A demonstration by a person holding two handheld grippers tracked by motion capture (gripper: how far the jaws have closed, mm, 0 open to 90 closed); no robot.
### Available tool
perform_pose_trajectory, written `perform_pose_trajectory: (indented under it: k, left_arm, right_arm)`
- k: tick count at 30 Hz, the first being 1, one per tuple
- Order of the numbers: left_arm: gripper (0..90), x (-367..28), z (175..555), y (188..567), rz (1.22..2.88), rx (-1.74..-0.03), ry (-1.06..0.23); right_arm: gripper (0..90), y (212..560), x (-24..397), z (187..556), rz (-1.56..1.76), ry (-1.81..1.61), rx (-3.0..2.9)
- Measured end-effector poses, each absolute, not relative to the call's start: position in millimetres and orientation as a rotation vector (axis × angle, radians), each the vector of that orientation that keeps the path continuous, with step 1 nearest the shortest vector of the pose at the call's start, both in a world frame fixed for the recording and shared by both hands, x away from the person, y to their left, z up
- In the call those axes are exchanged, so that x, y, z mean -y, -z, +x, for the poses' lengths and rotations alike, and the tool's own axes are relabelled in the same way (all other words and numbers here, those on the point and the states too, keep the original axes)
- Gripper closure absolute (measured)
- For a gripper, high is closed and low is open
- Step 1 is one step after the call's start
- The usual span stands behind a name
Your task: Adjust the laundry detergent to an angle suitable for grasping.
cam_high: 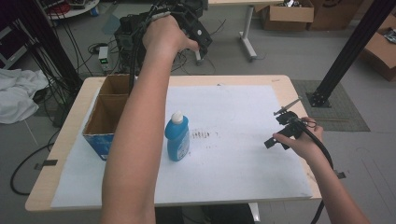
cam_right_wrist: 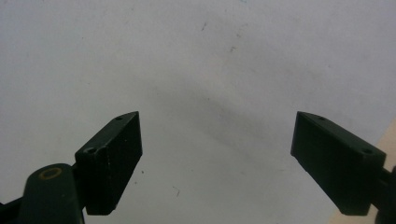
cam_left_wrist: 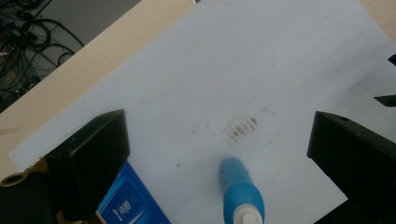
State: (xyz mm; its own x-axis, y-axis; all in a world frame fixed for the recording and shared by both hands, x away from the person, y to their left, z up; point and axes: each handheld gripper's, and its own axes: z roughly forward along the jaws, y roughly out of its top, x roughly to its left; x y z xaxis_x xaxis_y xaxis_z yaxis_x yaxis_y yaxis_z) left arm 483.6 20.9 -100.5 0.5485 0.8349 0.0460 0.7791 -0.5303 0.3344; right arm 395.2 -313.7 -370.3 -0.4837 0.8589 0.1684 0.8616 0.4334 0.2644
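While the pale wooden table (cam_high: 285,86) carries everything, most of its top lies under a large, smooth white paper sheet (cam_high: 243,158), matte and marked near its middle by a patch of short brown smudges (cam_high: 201,136). At the table's left edge stands an open cardboard box (cam_high: 106,122), brown and rough inside, split by a divider into two compartments, with a blue printed outer face toward the person. Just right of the box, upright on the sheet, stands a blue plastic bottle with a white cap (cam_high: 178,138), glossy and rounded at the shoulders; it stands apart from the box and near the smudges.

Raised high above the table's far edge, the left gripper (cam_left_wrist: 217,154) looks down on the sheet; its black, blocky jaws stand wide apart with nothing pressed between them, and the bottle (cam_left_wrist: 241,193) shows far below in the gap, touched by neither jaw. Over the sheet's right side, the right gripper (cam_high: 284,127) is held low in the person's hand, its cable trailing back along the forearm. In the right gripper view its two wedge-shaped black jaws gape wide over bare paper (cam_right_wrist: 201,70), holding nothing.
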Motion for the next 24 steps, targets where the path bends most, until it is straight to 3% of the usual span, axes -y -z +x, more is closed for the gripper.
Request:
perform_pose_trajectory:
  k: [24]
  left_arm:
    - [7.9,-14.4,466.9,108.1,2.533,-1.351,-0.297]
  right_arm:
    - [16.6,373.4,321.4,389.8,-1.598,0.536,2.659]
